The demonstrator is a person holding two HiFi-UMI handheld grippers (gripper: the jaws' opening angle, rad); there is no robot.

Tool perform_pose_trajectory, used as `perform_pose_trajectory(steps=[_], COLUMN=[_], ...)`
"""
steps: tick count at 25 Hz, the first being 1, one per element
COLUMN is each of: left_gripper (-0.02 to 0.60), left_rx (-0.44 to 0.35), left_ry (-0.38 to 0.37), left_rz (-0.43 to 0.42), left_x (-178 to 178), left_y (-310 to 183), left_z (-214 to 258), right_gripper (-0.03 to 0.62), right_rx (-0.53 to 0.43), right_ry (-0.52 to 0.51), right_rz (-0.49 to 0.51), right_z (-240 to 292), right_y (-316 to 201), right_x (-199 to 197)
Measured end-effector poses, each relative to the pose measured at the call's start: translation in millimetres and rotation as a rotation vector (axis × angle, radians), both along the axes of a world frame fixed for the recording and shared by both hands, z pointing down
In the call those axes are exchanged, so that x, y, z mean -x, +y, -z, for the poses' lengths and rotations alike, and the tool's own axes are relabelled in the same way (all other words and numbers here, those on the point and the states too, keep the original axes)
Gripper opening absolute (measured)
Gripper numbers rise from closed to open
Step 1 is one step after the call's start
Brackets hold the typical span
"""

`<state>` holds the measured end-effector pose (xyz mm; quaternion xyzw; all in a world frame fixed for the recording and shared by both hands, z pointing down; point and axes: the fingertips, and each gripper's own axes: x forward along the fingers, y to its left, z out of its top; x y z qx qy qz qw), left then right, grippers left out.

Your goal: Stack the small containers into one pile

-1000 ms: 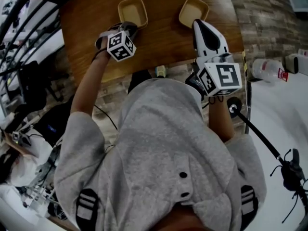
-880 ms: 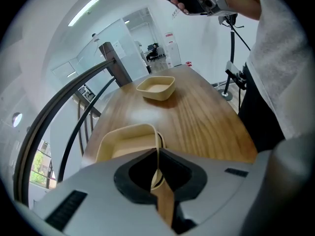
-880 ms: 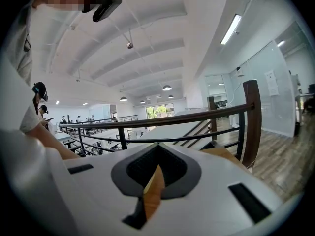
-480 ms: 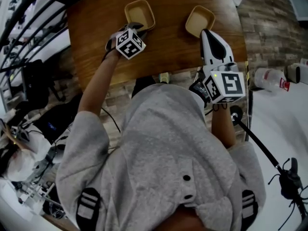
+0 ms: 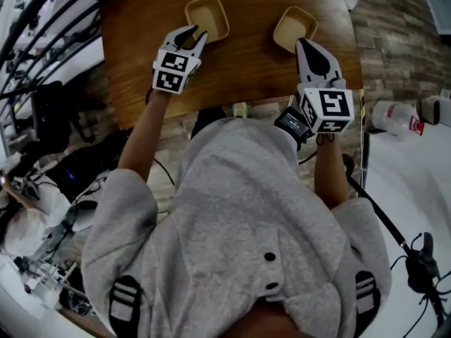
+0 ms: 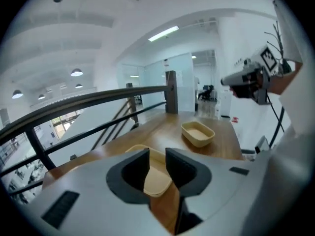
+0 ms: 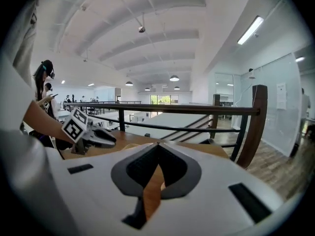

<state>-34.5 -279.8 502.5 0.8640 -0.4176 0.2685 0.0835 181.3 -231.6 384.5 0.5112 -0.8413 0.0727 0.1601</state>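
Two small beige containers sit on the wooden table (image 5: 246, 62): a left container (image 5: 206, 18) (image 6: 156, 179) and a right container (image 5: 294, 28) (image 6: 198, 133). My left gripper (image 5: 194, 35) (image 6: 157, 154) hovers over the left container's near rim. Its jaws have just been opening and now stand open and apart from the container, which shows in the gap below them. My right gripper (image 5: 304, 43) (image 7: 157, 144) is shut and empty, with its tip at the right container's near edge.
A dark railing (image 6: 98, 100) (image 7: 197, 109) runs behind the table's far edge. A plastic bottle (image 5: 393, 105) lies on a white surface to the right. A small object (image 5: 237, 107) sits at the table's near edge. Cables and gear (image 5: 42, 189) crowd the left.
The left gripper let go of the left container's near rim, rose, rolled upright and opened. The right gripper edged closer to the right container and stayed shut.
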Motion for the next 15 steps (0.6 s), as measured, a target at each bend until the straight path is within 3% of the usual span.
perform_pose_trajectory(steps=[2, 4, 9, 15], left_gripper=[0.11, 0.1, 0.024, 0.014], left_rx=[-0.045, -0.083, -0.153, -0.19], left_ry=[0.076, 0.117, 0.17, 0.199], left_rz=[0.077, 0.144, 0.275, 0.361], left_x=[12, 22, 46, 60], left_y=[1, 6, 22, 40], left_z=[20, 32, 51, 61], right_gripper=[0.018, 0.089, 0.095, 0.095], right_rx=[0.039, 0.078, 0.142, 0.296], right_ry=[0.022, 0.048, 0.186, 0.363], right_rz=[0.006, 0.02, 0.052, 0.116], right_z=[-17, -34, -74, -149], right_y=[-4, -5, -9, -10], right_x=[-4, -8, -20, -31])
